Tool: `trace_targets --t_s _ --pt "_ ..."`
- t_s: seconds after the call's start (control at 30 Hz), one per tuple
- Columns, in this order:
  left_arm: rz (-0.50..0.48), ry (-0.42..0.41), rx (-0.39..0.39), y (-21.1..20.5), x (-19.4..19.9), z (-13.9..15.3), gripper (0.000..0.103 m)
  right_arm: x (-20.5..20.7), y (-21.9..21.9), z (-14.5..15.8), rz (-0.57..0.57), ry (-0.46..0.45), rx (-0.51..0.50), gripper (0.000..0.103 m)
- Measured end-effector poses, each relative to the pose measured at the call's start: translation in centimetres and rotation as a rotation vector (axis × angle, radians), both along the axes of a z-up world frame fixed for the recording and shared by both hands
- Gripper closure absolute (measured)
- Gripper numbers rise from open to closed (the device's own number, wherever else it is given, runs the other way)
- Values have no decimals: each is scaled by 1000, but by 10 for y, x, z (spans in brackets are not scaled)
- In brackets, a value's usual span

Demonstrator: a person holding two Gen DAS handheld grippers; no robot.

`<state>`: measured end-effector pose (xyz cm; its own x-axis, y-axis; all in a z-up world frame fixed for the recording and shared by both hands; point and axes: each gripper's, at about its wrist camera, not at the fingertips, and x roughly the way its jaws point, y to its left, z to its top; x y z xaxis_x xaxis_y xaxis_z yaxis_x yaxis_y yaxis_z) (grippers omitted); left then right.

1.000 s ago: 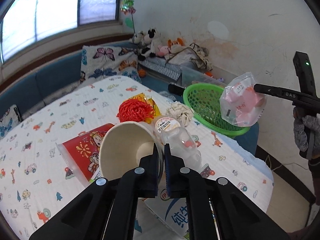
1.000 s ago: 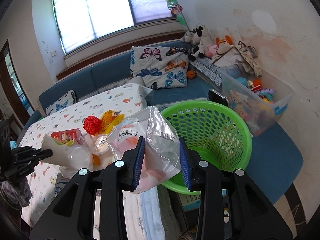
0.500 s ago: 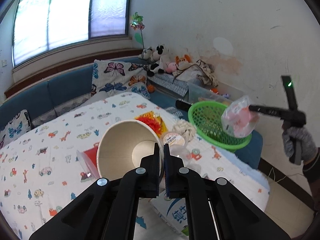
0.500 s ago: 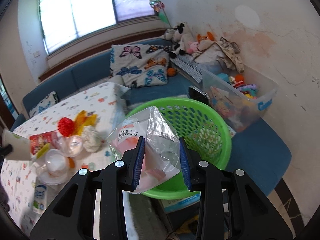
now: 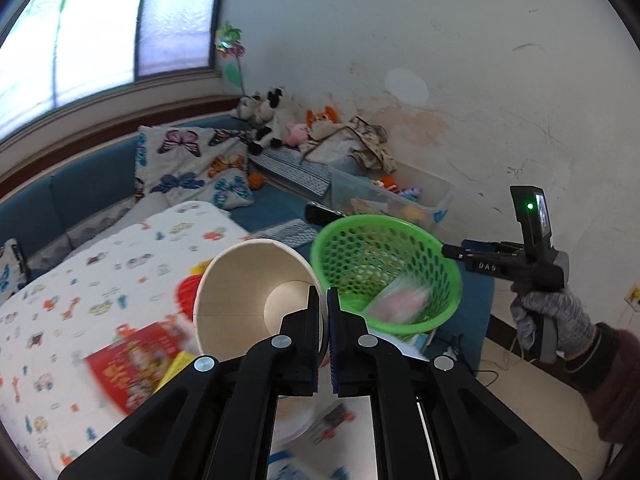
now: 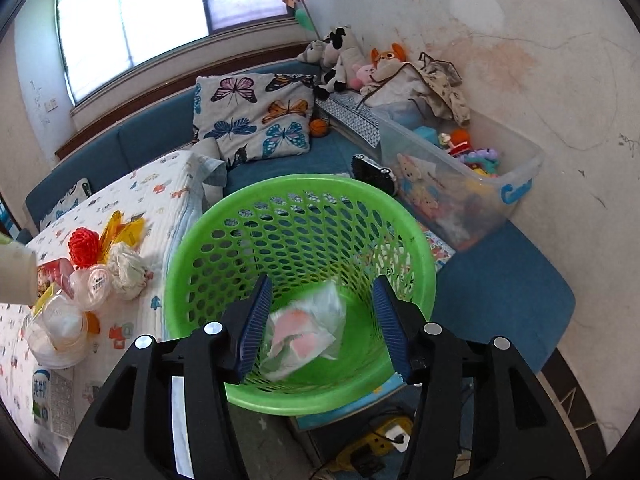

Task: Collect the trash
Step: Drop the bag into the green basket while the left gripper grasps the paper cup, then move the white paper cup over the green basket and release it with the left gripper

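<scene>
Green perforated plastic fills the view under the right gripper (image 6: 322,316): the round laundry-style basket (image 6: 240,216) sits directly below and ahead of its fingers. That gripper's jaws have just been opening, and they now stand apart with nothing pressed between them; the clear plastic bag with pink contents (image 6: 304,332) lies loose on the basket floor, seen through the gap between the blue pads. So the drop of this piece appears finished.

White, cartoon-printed cloth covers the table (image 6: 168,184) to the left of the right gripper, where more rubbish waits: a stack of clear plastic cups (image 6: 60,328), a crumpled white paper ball (image 6: 126,266) and a red mesh ball (image 6: 83,243).

Smaller still, the left gripper (image 5: 324,312) is clenched on the rim of a wide beige paper cup (image 5: 240,292), whose mouth faces the camera. The basket (image 5: 384,232) is ahead and to the right of it, with the cup's edge beside its rim.

The next move likely calls for carrying the cup over the basket's opening before letting go, while the right gripper pulls clear to make room.
</scene>
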<state>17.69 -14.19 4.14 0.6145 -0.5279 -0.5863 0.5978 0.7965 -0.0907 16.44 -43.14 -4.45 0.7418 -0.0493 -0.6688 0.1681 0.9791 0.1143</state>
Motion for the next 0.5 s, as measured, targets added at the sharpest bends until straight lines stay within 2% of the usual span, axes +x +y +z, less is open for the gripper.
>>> trace_targets --t_s 0.17,0.5 --pt "-45 41 20 -43 19 -6 99 -10 -9 2 -4 -16 5 38" --pt "-127 178 81 -135 58 -45 99 -30 -22 -1 4 -30 5 32"
